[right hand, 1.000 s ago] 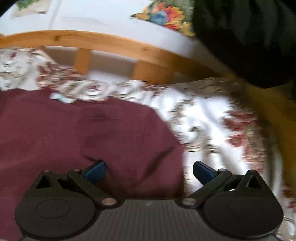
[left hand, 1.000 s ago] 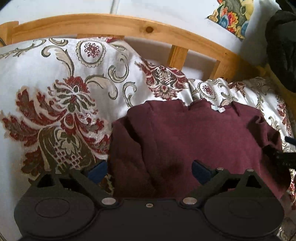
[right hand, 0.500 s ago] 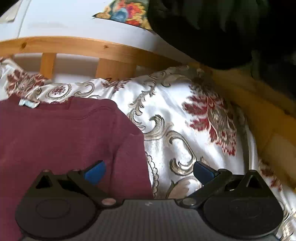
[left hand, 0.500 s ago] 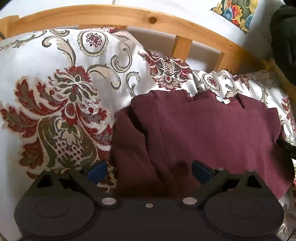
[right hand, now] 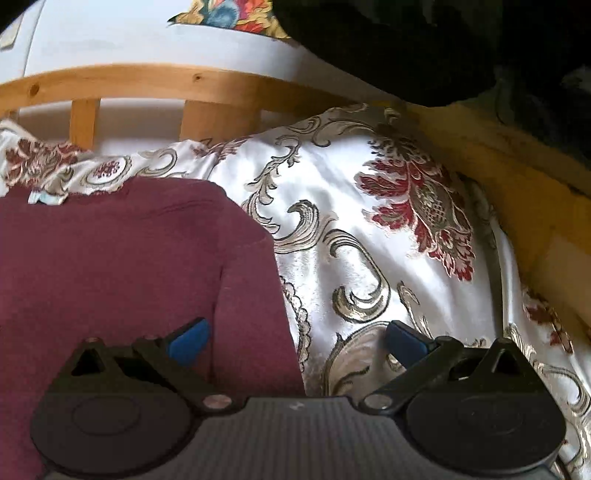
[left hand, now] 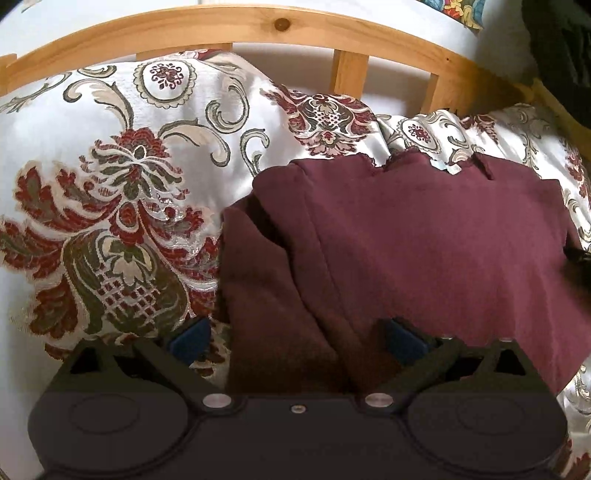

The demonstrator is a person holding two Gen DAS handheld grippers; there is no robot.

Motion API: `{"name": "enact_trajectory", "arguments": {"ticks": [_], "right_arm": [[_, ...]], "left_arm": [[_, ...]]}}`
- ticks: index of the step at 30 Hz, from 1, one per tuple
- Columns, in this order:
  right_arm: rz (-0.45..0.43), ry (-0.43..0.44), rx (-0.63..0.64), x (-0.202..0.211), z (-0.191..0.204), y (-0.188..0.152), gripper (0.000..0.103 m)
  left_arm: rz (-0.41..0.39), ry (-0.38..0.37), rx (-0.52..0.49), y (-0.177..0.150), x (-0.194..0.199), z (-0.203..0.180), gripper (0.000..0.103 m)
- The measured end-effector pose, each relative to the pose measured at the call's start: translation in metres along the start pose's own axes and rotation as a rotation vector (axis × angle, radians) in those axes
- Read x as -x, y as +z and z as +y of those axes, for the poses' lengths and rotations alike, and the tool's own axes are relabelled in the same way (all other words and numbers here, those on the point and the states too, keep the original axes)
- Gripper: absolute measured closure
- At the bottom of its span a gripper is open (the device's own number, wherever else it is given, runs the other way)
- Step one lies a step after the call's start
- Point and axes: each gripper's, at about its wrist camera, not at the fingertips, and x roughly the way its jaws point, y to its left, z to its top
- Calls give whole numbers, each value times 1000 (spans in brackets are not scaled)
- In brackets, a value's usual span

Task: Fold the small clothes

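Observation:
A maroon garment (left hand: 424, 240) lies flat on the patterned bedspread (left hand: 110, 184), with its left side folded over in a long ridge. My left gripper (left hand: 295, 338) is open and empty, straddling the garment's near left part. In the right wrist view the garment (right hand: 129, 258) fills the left half. My right gripper (right hand: 295, 338) is open and empty over the garment's right edge, with its left pad (right hand: 188, 339) above the cloth and its right pad (right hand: 404, 341) above the bedspread (right hand: 369, 240). A pale label (right hand: 44, 198) shows at the garment's far edge.
A wooden slatted bed rail (left hand: 258, 29) runs along the far side and also shows in the right wrist view (right hand: 166, 81). A dark bulky cloth mass (right hand: 443, 48) sits at the far right. A colourful floral cushion (right hand: 236, 14) lies behind the rail.
Both grippers have drawn back slightly from the garment and stay open. The right gripper has shifted right, so more bedspread shows. The garment now lies flatter and still.

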Motion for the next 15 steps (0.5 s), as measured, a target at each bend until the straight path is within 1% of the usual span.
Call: {"name": "enact_trajectory", "arguments": {"ticks": [5, 9, 13, 15], "right_arm": [[-40, -8, 26, 16, 5, -1, 0], [-25, -9, 9, 24, 5, -11, 0], [-15, -5, -34, 39, 2, -19, 0], [-20, 0, -31, 47, 4, -22, 0]], "left_arm": [[12, -3, 17, 2, 1, 1, 1], [18, -5, 46, 2, 8, 2, 1], [-68, -41, 115, 2, 30, 7, 1], [-93, -39, 131, 4, 39, 8, 1]]}}
